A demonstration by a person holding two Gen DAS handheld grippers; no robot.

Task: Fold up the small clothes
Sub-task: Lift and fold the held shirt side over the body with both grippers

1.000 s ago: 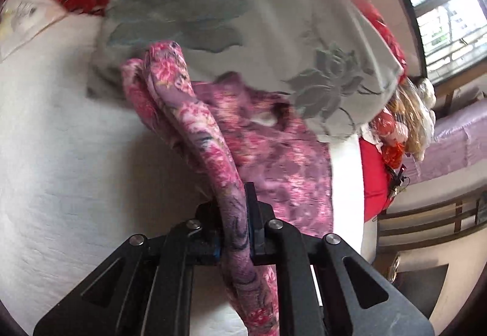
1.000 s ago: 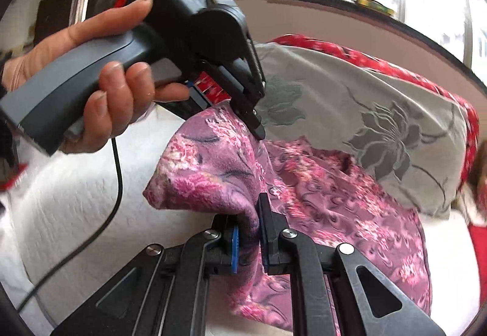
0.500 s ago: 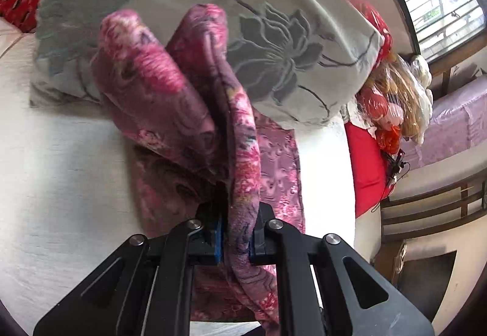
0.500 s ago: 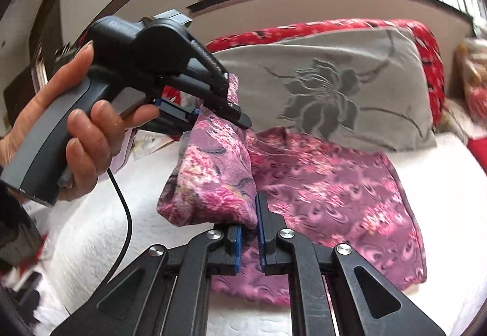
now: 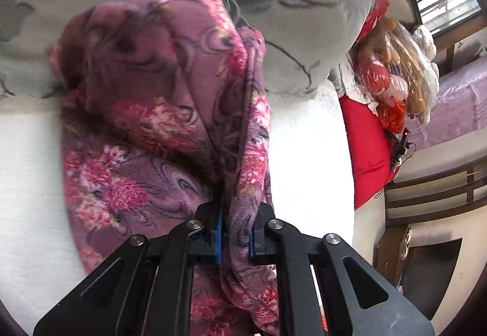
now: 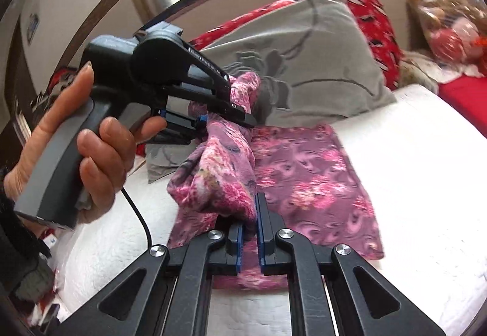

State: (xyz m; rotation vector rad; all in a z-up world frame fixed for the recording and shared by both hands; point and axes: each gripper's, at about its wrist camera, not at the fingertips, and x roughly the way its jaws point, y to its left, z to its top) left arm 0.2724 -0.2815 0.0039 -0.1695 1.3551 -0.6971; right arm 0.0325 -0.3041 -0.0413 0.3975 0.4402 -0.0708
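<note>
A purple garment with pink flowers [image 6: 310,180] lies partly spread on the white bed cover [image 6: 411,171]. Its left side is lifted and doubled over the flat part. My right gripper [image 6: 249,223] is shut on a bunched edge of the garment at the near side. My left gripper [image 6: 234,113], held by a hand [image 6: 100,153], is shut on the far edge, close to the grey pillow [image 6: 304,61]. In the left wrist view the left gripper [image 5: 236,232] pinches a thick fold of the garment [image 5: 158,98], which hangs in front of the pillow [image 5: 304,1].
A red patterned pillow [image 6: 374,22] stands behind the grey one against the headboard. Plastic-wrapped soft toys [image 5: 392,74] and a red cushion [image 5: 365,150] sit at the bed's right edge. A black cable [image 6: 143,220] trails from the left gripper. A wooden bench [image 5: 441,183] stands beyond the bed.
Both grippers have carried the lifted edge of the garment sideways across the flat part, toward the pillow. The right gripper has rolled, so the bed looks more level now. Both grips have held.
</note>
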